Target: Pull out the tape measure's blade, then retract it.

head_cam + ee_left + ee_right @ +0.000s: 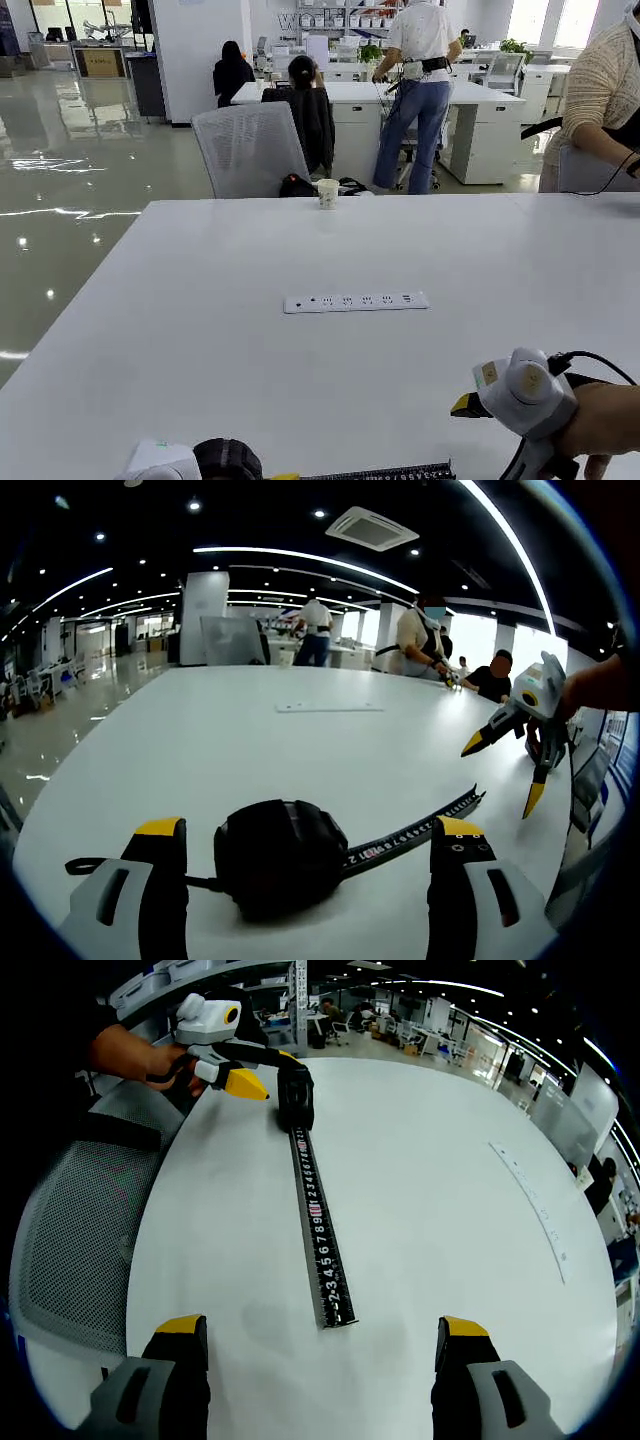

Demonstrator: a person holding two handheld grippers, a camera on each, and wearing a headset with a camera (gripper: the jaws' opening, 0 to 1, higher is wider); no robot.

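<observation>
- Tape measure (280, 865): black, rounded, rubbery-looking case, lies on the table between the left gripper's (310, 825) jaws, a gap showing on each side of it.
- Thin black strap loop (78, 865) runs off the case toward the left gripper's left jaw.
- Blade (318, 1230) is pulled out: a dark, flat, narrow strip with white numerals and some red marks, lying straight on the tabletop.
- Blade's hook end sits just ahead of the right gripper (323, 1324), about midway between its jaws and not touched by them.
- Left gripper: jaws spread wide, pinching nothing; grey bodies, yellow tips.
- Right gripper: jaws spread wide, holding nothing; same grey and yellow build, a hand behind it in the head view.
- Table (200, 300): white, smooth, matte, with a rounded edge.
- Power strip (356, 301): white, long, flat, well ahead of both grippers.
- Paper cup (328, 193): small, white, upright at the table's far edge.
- Mesh chair (70, 1230): grey, at the table edge to the left of the right gripper.
</observation>
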